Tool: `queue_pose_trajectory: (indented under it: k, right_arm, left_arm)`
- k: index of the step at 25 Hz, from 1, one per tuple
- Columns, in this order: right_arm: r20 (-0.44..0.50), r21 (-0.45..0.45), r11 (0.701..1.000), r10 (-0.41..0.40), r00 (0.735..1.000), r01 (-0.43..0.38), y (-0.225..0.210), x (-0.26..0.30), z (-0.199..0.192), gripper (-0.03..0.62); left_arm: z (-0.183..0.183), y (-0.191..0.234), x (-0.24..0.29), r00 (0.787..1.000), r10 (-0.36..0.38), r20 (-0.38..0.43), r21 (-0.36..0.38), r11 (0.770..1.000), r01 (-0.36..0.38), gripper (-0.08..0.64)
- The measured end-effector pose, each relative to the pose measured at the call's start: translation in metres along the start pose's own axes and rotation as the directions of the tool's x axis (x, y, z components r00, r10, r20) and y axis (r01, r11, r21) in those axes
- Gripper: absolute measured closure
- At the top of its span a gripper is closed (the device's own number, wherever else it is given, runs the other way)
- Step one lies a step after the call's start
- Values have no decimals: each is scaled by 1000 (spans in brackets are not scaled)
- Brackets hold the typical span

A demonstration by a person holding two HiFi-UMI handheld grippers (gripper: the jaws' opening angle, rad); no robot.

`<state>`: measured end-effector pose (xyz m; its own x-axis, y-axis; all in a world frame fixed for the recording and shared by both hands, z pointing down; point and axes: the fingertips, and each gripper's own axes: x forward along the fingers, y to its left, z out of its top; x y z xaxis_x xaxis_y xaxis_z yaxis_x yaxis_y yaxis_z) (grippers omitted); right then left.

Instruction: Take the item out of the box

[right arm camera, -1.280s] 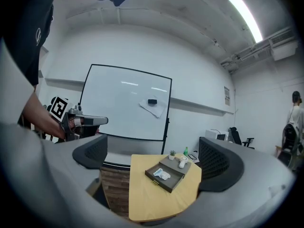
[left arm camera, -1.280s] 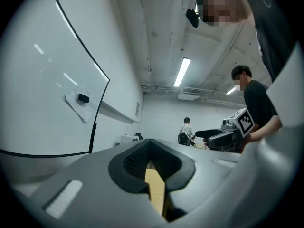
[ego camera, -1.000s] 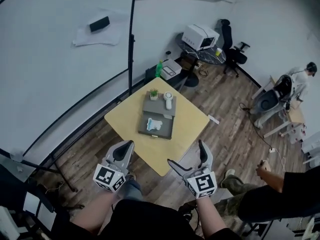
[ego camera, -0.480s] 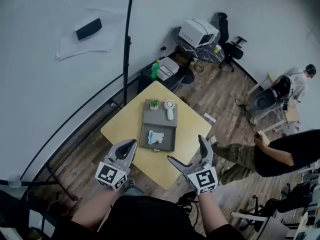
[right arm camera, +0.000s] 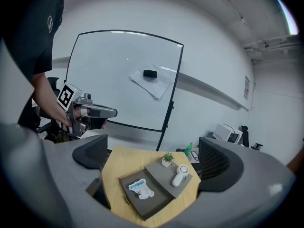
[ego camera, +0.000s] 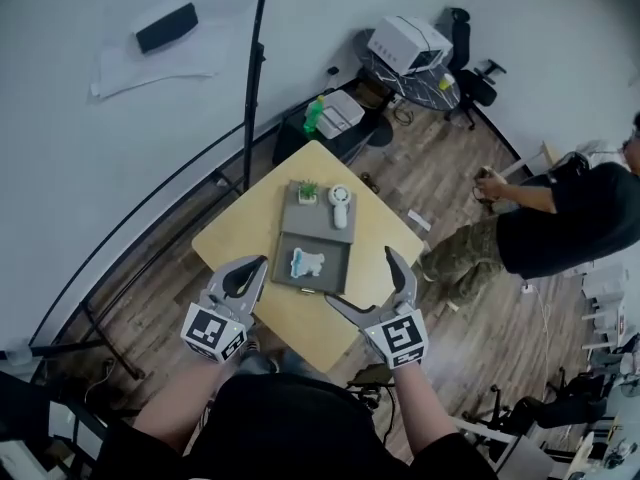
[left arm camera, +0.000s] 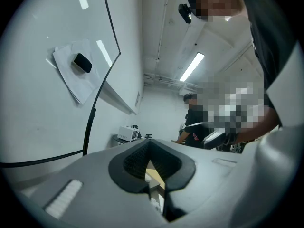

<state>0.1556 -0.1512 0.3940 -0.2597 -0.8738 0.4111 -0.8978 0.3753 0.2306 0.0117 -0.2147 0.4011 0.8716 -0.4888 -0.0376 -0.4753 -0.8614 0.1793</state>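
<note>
My left tongs (ego camera: 258, 265) were clenched on nothing, and my right tongs (ego camera: 360, 280) were released wide. The white-and-blue item (ego camera: 308, 263) lay in the open box (ego camera: 335, 258) on the counter (ego camera: 240, 238), ahead between both tongs. It looked soft and light, so I'd pinch its middle.

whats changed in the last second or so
The left tool and right tool have come forward toward the table; the right one's open jaws now overlap its near edge. The bystander in black moved up along the right side. Nothing was grasped: the left tool stays shut and empty, and the blue and white item still lies in the box.
</note>
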Motion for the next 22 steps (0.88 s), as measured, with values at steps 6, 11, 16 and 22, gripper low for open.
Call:
queue_pose_trajectory:
  k: [6,11,16,22]
  right_arm:
    - [-38,-38,995,92,995,-93,-12,22,-10,-2]
    - [-90,-60,984,163,983,-169,-16,46,-24,0]
    - [-143,-72,970,221,965,-233,-19,67,-37,0]
    - [-214,-105,951,264,941,-291,-20,94,-55,0]
  left_arm:
    - [4,12,16,998,60,1,18,998,-60,561]
    - [-2,17,30,997,76,-7,12,997,-76,561]
    - [-12,20,38,996,89,-15,11,996,-89,561]
    - [-22,30,42,994,105,-22,10,994,-104,561]
